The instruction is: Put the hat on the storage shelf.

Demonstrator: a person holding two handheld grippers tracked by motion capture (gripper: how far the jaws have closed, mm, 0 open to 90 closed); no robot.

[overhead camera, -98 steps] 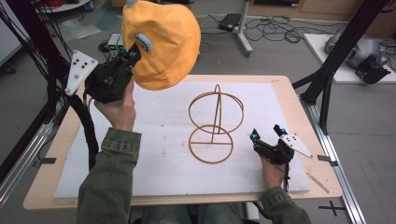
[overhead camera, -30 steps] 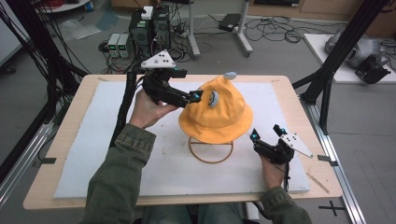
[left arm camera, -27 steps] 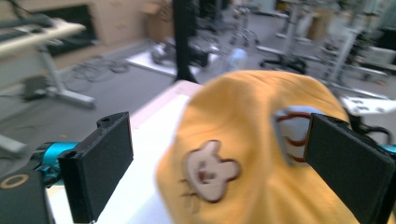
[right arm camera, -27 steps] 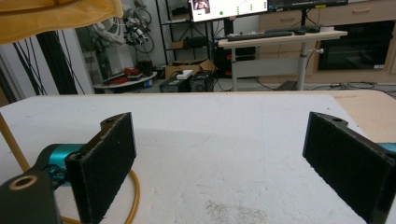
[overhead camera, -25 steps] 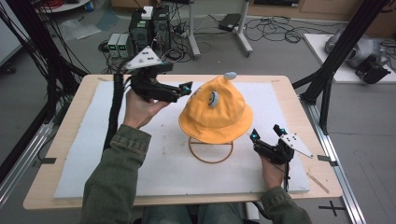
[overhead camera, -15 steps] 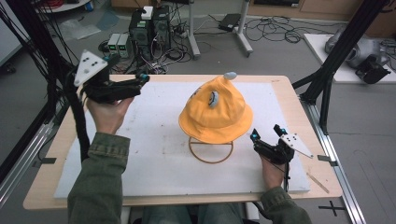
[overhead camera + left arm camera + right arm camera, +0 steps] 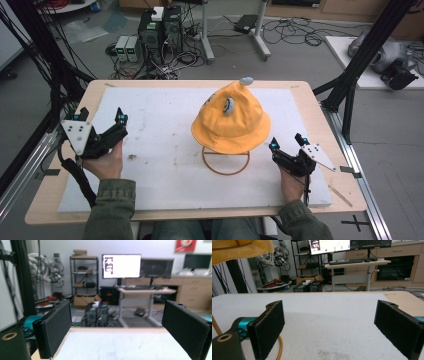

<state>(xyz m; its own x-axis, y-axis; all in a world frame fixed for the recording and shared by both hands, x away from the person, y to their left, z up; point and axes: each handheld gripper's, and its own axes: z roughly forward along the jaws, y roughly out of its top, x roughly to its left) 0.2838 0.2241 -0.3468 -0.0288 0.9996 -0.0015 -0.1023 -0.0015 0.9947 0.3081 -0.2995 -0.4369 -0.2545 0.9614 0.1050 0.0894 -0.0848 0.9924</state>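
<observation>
Sitting now on the wire stand [image 7: 226, 161] at the middle of the tabletop [image 7: 165, 150], the orange hat [image 7: 231, 120] has been let go. Pulled back to the near left, the left gripper [image 7: 100, 117] is wide and empty; the right gripper [image 7: 286, 141] stays wide at the near right, so the hanging looks done.

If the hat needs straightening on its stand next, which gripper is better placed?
Likely the right gripper: it rests open beside the hat and wire stand; the left gripper sits open farther off.
</observation>
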